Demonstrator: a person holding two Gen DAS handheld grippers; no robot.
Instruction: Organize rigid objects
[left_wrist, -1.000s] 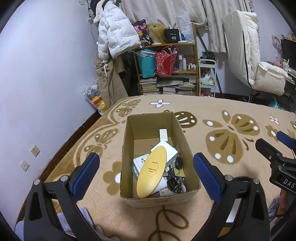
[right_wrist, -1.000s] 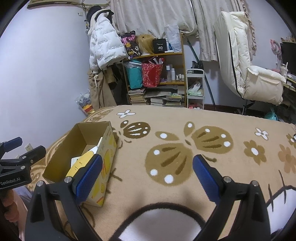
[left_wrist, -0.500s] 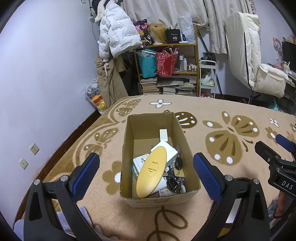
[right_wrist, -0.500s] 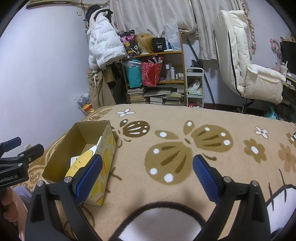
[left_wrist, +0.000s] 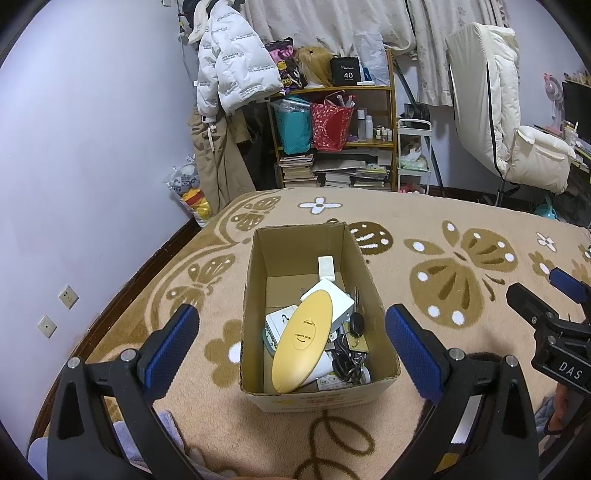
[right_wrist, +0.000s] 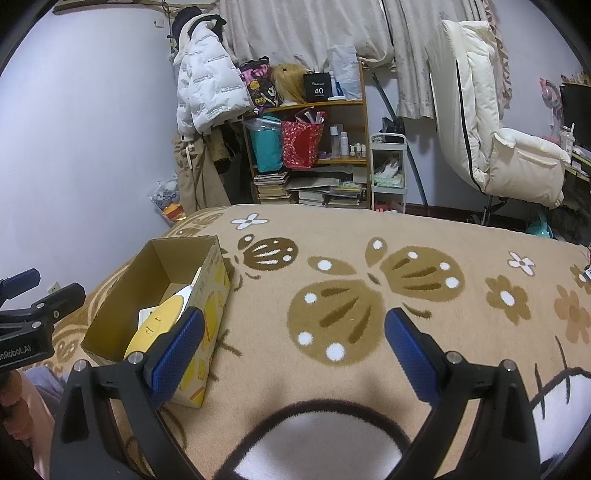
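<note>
Both grippers, left gripper (left_wrist: 290, 349) and right gripper (right_wrist: 293, 347), hover with jaws wide, empty. The yellow oval case (left_wrist: 302, 339) leans inside the cardboard box (left_wrist: 255, 384) near the blanket's (right_wrist: 369, 229) left edge. Probably light, rigid, smooth plastic: grasp across its narrow width.

Yellow case (left_wrist: 301, 341) hides, perhaps, smaller box (left_wrist: 258, 384) items

Each claw (left_wrist: 288, 350) was black plastic with 2 ribbed blue pads (left_wrist: 170, 347), silver screws and white lettering.
</note>
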